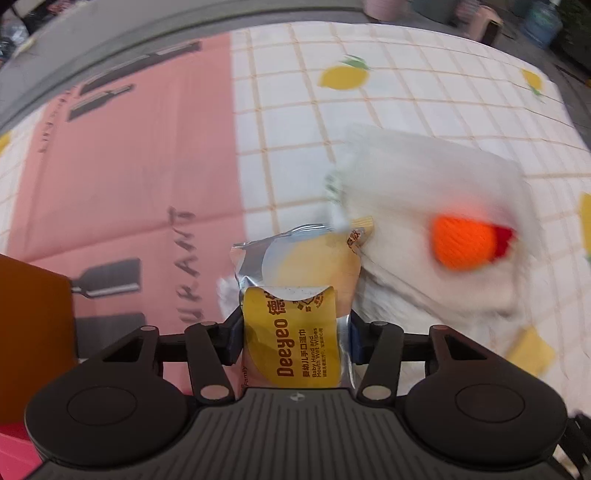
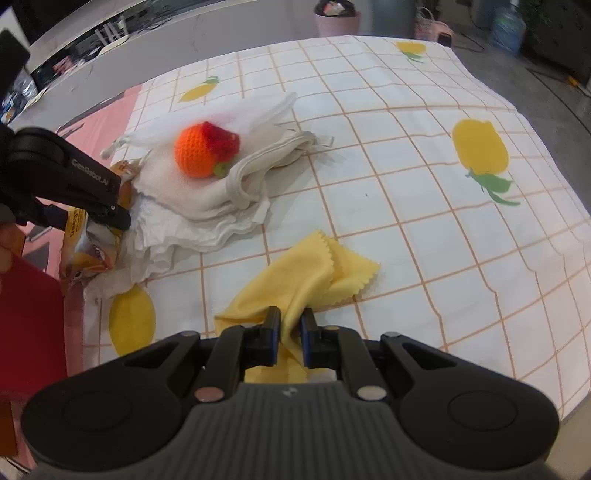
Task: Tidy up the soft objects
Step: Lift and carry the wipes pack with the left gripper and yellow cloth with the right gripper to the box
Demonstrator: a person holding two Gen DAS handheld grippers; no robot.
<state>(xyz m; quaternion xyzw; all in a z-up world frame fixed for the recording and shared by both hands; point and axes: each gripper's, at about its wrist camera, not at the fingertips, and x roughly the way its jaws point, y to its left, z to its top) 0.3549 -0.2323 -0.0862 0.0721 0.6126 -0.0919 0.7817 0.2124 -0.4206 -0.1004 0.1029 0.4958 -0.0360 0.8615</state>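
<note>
My left gripper (image 1: 295,328) is shut on a yellow and silver pack of baby wet wipes (image 1: 295,295), held just above the table; it also shows in the right wrist view (image 2: 85,243). My right gripper (image 2: 291,332) is shut on a yellow cloth with zigzag edges (image 2: 317,273), whose free end lies on the table. An orange and red crocheted ball (image 2: 205,149) rests on a pile of white cloths (image 2: 207,199); the ball (image 1: 465,240) and the pile (image 1: 424,229) appear blurred in the left wrist view.
The table wears a white checked cloth with lemon prints (image 2: 424,166) and a pink printed sheet (image 1: 129,184) at the left. A red and orange box (image 2: 29,325) stands at the left edge. Bins and a water jug (image 2: 509,26) stand beyond the table.
</note>
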